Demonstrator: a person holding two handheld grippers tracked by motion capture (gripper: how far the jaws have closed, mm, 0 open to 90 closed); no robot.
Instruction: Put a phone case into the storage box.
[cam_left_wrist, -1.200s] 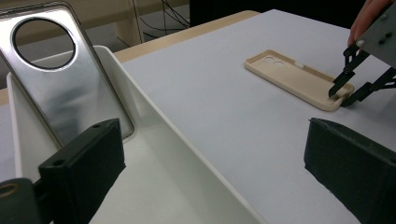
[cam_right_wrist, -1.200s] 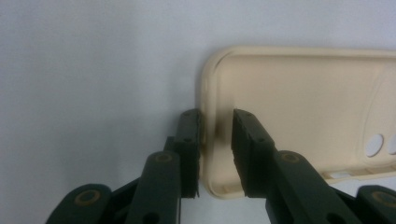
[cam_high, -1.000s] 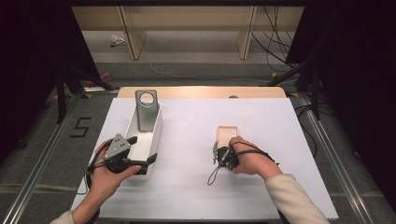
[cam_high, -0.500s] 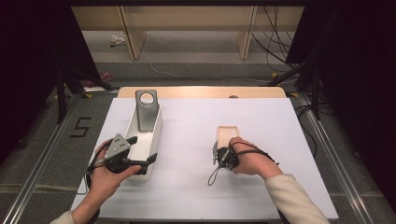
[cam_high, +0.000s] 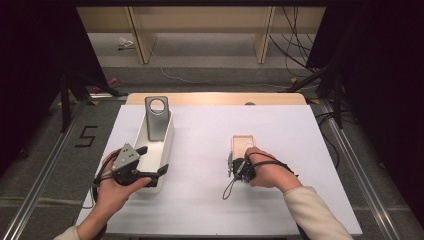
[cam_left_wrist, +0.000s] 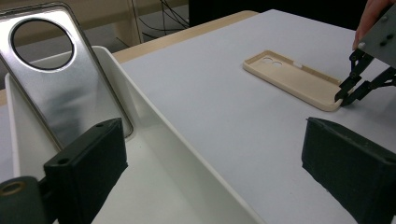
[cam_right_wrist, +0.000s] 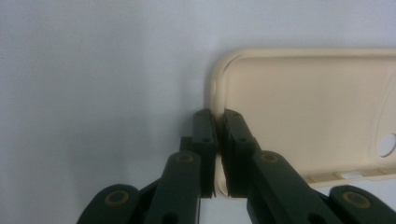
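Observation:
A beige phone case (cam_high: 243, 144) lies open side up on the white table sheet. My right gripper (cam_right_wrist: 218, 116) pinches the near rim of the case (cam_right_wrist: 303, 107); its jaws have just been closing, and the thin wall now sits between the pads. From the left gripper view the right gripper (cam_left_wrist: 348, 93) shows at the near end of the case (cam_left_wrist: 292, 77). My left gripper (cam_high: 154, 159) is open and straddles the near wall of a white tray (cam_high: 167, 140). A silver phone back (cam_high: 156, 120) with a round hole leans inside the tray.
The white sheet (cam_high: 300, 150) covers a wooden table whose far edge (cam_high: 215, 98) is bare. Floor rails run along both sides, with shelving and cables beyond the table. In the left gripper view the tray wall (cam_left_wrist: 154, 126) runs between the jaws.

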